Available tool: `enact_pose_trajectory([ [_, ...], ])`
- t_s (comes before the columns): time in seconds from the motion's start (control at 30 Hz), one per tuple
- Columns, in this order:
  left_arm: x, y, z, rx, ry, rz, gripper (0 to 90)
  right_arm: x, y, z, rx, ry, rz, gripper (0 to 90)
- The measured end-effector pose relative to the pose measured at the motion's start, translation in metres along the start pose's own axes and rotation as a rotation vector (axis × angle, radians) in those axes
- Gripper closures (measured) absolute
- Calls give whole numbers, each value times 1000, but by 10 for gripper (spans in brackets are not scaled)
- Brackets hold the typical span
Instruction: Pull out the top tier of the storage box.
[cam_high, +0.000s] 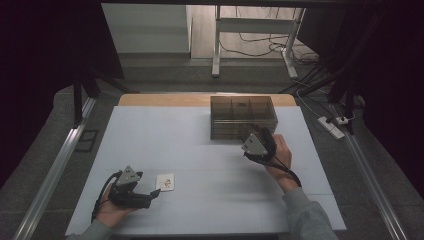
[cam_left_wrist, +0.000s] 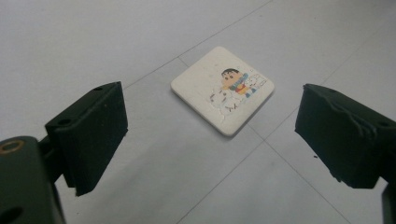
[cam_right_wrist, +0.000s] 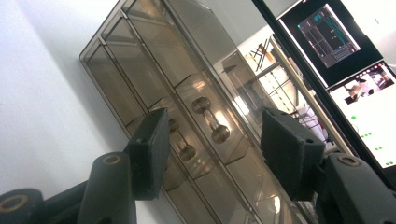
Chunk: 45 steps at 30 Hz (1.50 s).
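Drawer box (cam_high: 243, 117) in smoked clear plastic is my landmark, standing on the white table (cam_high: 200, 145) at its far edge. My right gripper (cam_high: 256, 141) sits at the box's near front, jaws parted around a small drawer knob (cam_right_wrist: 211, 125) without touching it. Well away from the box, toward my near left, a square cartoon coaster (cam_high: 165, 181) lies flat; my left gripper (cam_high: 154, 193) waits just beside it, jaws wide apart and holding nothing
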<state>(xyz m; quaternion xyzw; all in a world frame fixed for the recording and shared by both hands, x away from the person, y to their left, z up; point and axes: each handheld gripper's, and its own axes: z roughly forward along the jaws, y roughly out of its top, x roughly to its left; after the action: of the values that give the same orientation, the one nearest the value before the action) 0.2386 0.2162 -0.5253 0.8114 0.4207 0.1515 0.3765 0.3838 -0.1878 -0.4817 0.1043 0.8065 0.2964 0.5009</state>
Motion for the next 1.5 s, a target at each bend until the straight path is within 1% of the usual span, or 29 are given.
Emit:
enact_pose_trajectory([
  [0.03,0,0,0,1,-1,1,94,0,0,1,3,-5,-1,428],
  [0.07,0,0,0,3,0,2,94,0,-1,2,10,1,-3,432],
  [0.3,0,0,1,4,-1,4,95,0,-4,8,25,0,-8,474],
  [0.5,0,0,1,6,2,5,96,0,-4,11,23,-7,-25,504],
  [0.6,0,0,1,6,2,5,96,0,-4,12,31,-4,-38,513],
  [0.8,0,0,0,5,3,5,97,-1,-5,15,26,-17,-43,546],
  [0.93,0,0,0,6,4,5,97,-1,-5,16,43,-19,-50,568],
  [0.97,0,0,0,5,3,5,97,0,-5,16,39,-25,-51,579],
  [1.03,0,0,0,4,3,4,97,-1,-5,17,45,-23,-58,591],
  [1.13,0,0,0,4,3,4,97,-1,-6,18,37,-30,-56,599],
  [1.27,0,0,0,5,5,6,97,-1,-6,19,46,-25,-63,617],
  [1.43,1,0,0,5,4,4,97,-1,-6,20,44,-27,-68,643],
  [1.5,1,0,0,4,4,4,97,0,-6,20,44,-36,-69,653],
])
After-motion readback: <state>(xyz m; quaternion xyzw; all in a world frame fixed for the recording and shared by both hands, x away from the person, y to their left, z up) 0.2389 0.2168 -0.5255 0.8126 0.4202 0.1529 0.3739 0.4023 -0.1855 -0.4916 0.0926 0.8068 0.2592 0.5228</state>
